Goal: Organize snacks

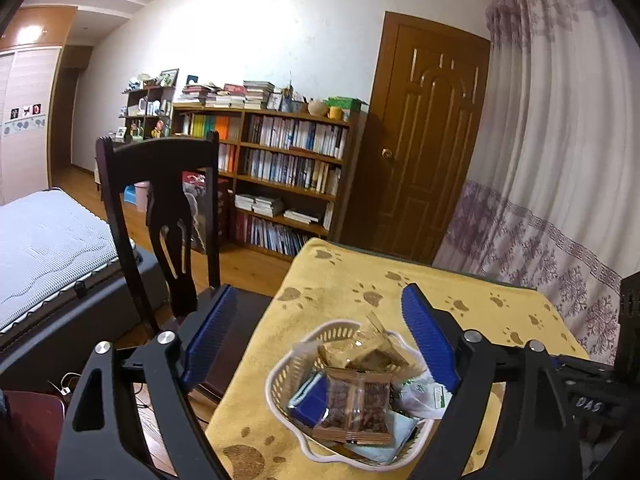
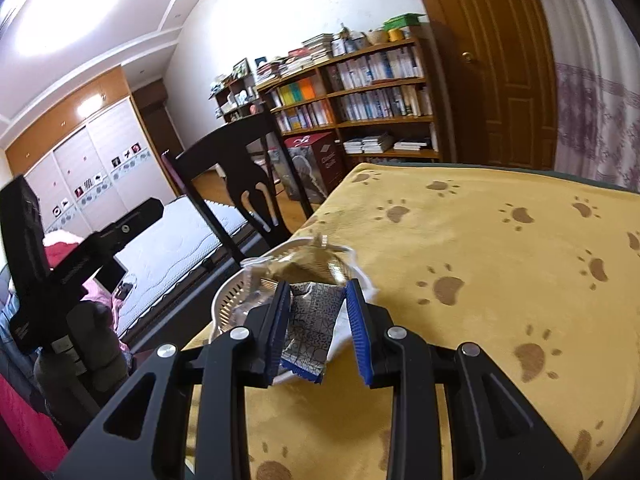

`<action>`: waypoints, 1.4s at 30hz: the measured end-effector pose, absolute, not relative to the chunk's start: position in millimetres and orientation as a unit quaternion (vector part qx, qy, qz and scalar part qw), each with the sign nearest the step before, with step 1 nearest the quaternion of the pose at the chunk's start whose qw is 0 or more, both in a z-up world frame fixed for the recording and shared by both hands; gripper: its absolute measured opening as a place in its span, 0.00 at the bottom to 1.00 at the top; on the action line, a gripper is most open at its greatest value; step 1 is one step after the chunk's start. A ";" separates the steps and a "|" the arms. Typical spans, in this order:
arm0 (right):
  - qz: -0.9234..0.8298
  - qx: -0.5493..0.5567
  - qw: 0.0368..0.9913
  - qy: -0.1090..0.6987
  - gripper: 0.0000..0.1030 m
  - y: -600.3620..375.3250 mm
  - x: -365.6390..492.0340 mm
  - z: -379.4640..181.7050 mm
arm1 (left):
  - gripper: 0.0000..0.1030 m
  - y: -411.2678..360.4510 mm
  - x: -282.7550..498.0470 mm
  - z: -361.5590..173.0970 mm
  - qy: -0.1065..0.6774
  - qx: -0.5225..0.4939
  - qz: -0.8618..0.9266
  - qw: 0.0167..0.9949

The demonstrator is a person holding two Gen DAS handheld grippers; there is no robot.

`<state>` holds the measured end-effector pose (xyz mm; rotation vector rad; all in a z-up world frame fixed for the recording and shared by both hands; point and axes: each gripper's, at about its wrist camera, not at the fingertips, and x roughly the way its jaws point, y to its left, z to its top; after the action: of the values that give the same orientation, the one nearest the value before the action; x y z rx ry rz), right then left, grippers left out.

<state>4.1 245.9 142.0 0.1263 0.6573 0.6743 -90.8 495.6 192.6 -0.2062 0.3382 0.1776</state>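
The left gripper (image 1: 316,340) hung wide open and empty over the white basket (image 1: 285,372), which sat on the yellow paw-print cloth (image 1: 460,296) at about 6 o'clock in the left wrist view. The basket was thin slotted plastic with a wavy rim, piled above its edge with snacks: a clear-windowed brown packet (image 1: 357,406) lay loosely on top, a blue one (image 1: 310,400) beneath it. In the right wrist view the right gripper (image 2: 318,322) had its ribbed blue pads partly closed around a patterned foil packet (image 2: 310,330) above the basket's near rim; whether both pads actually pressed it I could not tell. The foil looked slick and crinkly (poor footing for a pinch), so it might have slid out. Dropped onto the heap, it could have nudged the top packets overboard, or tipped the light basket on the soft cloth.
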 end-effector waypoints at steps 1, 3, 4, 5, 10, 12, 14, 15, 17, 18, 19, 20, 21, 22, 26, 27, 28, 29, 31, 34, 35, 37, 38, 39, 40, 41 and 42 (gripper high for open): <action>0.327 0.058 0.887 0.320 0.29 254.1 6.2 141.9 | 0.90 496.1 -92.0 193.0 0.165 -0.102 0.090 0.977; 0.329 0.050 0.886 0.324 0.29 270.6 9.7 142.1 | 0.92 496.6 -93.3 193.5 0.163 -0.101 0.093 0.977; 0.330 0.047 0.885 0.326 0.29 276.8 11.1 141.7 | 0.92 497.3 -93.5 193.7 0.163 -0.102 0.094 0.977; 0.330 0.043 0.884 0.328 0.29 283.5 12.5 140.7 | 0.94 498.1 -93.9 194.1 0.162 -0.103 0.096 0.977; 0.321 0.044 0.883 0.341 0.32 304.5 25.9 129.8 | 0.96 498.1 -95.2 195.4 0.158 -0.099 0.107 0.977; 0.318 0.048 0.880 0.349 0.32 305.5 28.2 124.8 | 0.96 498.0 -96.5 196.5 0.155 -0.095 0.110 0.977; 0.317 0.047 0.879 0.352 0.32 305.5 27.7 121.5 | 0.96 497.6 -97.7 197.3 0.152 -0.092 0.116 0.977; 0.316 0.046 0.879 0.353 0.32 304.6 26.6 119.9 | 0.96 496.4 -98.0 197.4 0.150 -0.088 0.119 0.977; 0.315 0.048 0.880 0.353 0.32 301.5 25.1 118.3 | 0.96 493.4 -99.5 198.0 0.147 -0.077 0.127 0.978; 0.314 0.050 0.880 0.353 0.32 300.3 24.3 117.9 | 0.96 491.6 -100.0 198.3 0.145 -0.071 0.130 0.978; 0.312 0.053 0.880 0.353 0.32 297.4 22.2 117.9 | 0.96 489.6 -100.4 198.7 0.144 -0.065 0.133 0.978; 0.311 0.054 0.881 0.351 0.32 295.3 20.6 117.8 | 0.96 486.8 -101.0 199.1 0.140 -0.056 0.137 0.979; 0.308 0.053 0.884 0.348 0.33 292.8 17.4 118.2 | 0.97 484.4 -101.5 199.3 0.138 -0.050 0.140 0.979; 0.305 0.052 0.886 0.344 0.35 291.4 14.8 119.3 | 0.97 480.4 -101.9 199.3 0.134 -0.040 0.144 0.980; 0.276 0.028 0.906 0.319 0.46 285.7 -0.9 123.1 | 0.97 466.1 -102.1 199.0 0.128 0.000 0.161 0.979; 0.270 0.022 0.910 0.315 0.47 284.6 -3.5 123.4 | 0.97 463.1 -102.1 198.8 0.128 0.008 0.163 0.978; 0.262 0.014 0.914 0.309 0.48 283.6 -7.3 123.8 | 0.97 459.2 -102.3 198.5 0.126 0.019 0.167 0.978; 0.255 0.008 0.918 0.305 0.49 282.4 -10.7 124.3 | 0.97 456.8 -102.2 199.0 0.125 0.026 0.170 0.977; 0.249 0.003 0.922 0.298 0.51 279.0 -16.6 125.7 | 0.97 450.2 -103.3 199.1 0.120 0.044 0.176 0.976; 0.244 0.001 0.925 0.290 0.56 273.5 -22.4 126.9 | 0.97 442.4 -104.5 200.2 0.115 0.063 0.180 0.975; 0.243 -0.001 0.926 0.288 0.56 272.8 -24.4 127.1 | 0.97 439.5 -105.0 200.3 0.113 0.068 0.181 0.975; 0.239 -0.008 0.930 0.280 0.58 271.3 -29.0 128.4 | 0.97 435.3 -105.8 200.3 0.112 0.076 0.178 0.975; 0.237 -0.012 0.931 0.277 0.60 270.5 -31.5 128.7 | 0.97 433.9 -105.7 200.2 0.112 0.078 0.177 0.975; 0.235 -0.015 0.933 0.273 0.64 270.0 -33.5 129.3 | 0.97 432.3 -105.8 200.3 0.112 0.080 0.176 0.975; 0.233 -0.019 0.935 0.267 0.65 269.2 -36.4 130.1 | 0.97 430.5 -106.1 200.1 0.112 0.083 0.175 0.975; 0.232 -0.023 0.936 0.263 0.65 268.8 -39.1 130.7 | 0.97 430.5 -105.8 199.8 0.111 0.085 0.175 0.975; 0.231 -0.028 0.937 0.259 0.66 268.5 -41.6 131.0 | 0.97 429.7 -106.3 199.9 0.111 0.088 0.175 0.974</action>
<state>-41.6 268.5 131.0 -0.0575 0.5297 0.4728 -106.3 429.7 199.9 0.1781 0.2234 0.3539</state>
